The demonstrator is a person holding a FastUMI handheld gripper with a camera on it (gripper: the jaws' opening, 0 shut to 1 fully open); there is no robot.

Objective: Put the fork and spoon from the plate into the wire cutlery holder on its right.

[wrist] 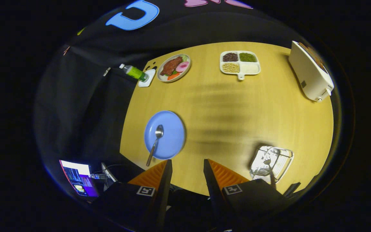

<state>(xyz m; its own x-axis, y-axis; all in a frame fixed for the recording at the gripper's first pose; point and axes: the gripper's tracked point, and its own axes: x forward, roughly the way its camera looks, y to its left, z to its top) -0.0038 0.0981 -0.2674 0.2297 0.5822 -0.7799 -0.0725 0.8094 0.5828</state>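
A round wooden counter (pixel 237 106) is seen from above, with black cloth hanging behind it. At the far right edge of the counter a white toaster (pixel 311 72) is stood, with something brown showing in its top slot. Near the counter's left edge a blue plate (pixel 172 141) is placed, and the spoon (pixel 155 143) is laid on it with its bowl near the plate's middle and its handle reaching out over the plate's near rim, toward the counter edge. Close to the near right edge the wire cutlery holder (pixel 271 162) is set, well apart from the plate; a utensil is seen standing inside it, but whether it is the fork cannot be told.

Toward the far edge a white divided tray (pixel 251 68) is placed, three of its compartments filled with dark, green and pale grains. To its left, a small plate of food (pixel 174 67) is seen at the far left edge, and just beside that a green bottle (pixel 134 72) lies tilted on a white coaster (pixel 147 80). Off the counter, below its near left edge, a lit screen (pixel 77 178) is visible.

The tool (pixel 188 167) is held above the near edge, its fingers spread wide with nothing between them; the plate lies just ahead of the left finger.
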